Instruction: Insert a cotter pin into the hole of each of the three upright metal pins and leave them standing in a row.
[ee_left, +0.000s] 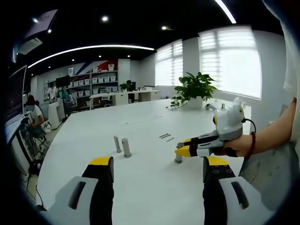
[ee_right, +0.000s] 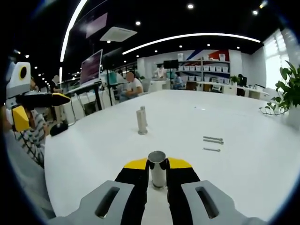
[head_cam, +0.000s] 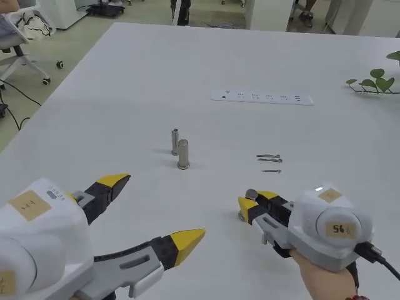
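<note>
Right gripper (ee_right: 158, 164): yellow-tipped black jaws drawn narrow onto a short silver metal pin (ee_right: 157, 172) standing on the white table (ee_right: 243, 173). The right gripper view shows the clamp plainly; in the head view the jaws cover most of that pin.
Left gripper (head_cam: 153, 209): jaws spread wide, holding nothing, above the table at 9 o'clock of the right one.
Person's hand (ee_left: 236, 145): seen from the left gripper view, wrapped round the right gripper's body.
Two other upright steel pins (head_cam: 179, 149): close together, at 10 o'clock from the held pin.
Three thin cotter pins (head_cam: 269, 161): lying loose at 1 o'clock from it.
Flat white power strip (head_cam: 261, 97): far off at 12 o'clock.
</note>
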Tool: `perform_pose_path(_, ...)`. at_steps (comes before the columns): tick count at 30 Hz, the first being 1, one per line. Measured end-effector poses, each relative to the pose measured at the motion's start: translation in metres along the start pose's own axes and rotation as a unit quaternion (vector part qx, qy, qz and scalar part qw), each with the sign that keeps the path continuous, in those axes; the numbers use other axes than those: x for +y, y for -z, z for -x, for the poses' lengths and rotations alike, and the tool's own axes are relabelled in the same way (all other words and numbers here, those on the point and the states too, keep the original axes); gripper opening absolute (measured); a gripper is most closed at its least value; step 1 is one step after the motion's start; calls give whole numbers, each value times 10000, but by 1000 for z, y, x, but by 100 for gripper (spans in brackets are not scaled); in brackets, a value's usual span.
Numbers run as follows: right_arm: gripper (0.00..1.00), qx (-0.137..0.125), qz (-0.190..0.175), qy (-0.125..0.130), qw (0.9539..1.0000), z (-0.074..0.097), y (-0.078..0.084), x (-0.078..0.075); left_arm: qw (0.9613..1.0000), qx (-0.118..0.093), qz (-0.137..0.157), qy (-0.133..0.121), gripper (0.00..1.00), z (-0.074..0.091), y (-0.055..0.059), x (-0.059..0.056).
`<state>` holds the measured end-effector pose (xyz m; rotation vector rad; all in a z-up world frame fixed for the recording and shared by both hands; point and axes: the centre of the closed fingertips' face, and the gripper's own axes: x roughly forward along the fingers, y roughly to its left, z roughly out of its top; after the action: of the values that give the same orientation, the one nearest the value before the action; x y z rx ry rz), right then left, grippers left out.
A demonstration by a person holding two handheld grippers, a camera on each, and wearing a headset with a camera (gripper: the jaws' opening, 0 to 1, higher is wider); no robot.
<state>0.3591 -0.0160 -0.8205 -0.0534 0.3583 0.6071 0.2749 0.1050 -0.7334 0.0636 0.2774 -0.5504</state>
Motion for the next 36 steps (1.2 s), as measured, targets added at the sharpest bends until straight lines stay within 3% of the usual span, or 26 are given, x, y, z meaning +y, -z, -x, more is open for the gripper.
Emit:
perform_pose_path(9,18,-129,-73,-92,9998,1,-7,3,10000,7,-13,8,77,0,0,0)
perform_pose_path(19,33,-230,-135,-285,9992,12,-24,7,10000,49,-16,-6,78,1,1,2)
perform_pose_path(23,40,-117,-87,-499,9987,17,-28,8,10000,38,-11,3,78,1,0,1)
perform_pose_path(36,43,181,216,-1027,9943,34,-44,-7,10000,28,-21,64,81,-3,-2,0)
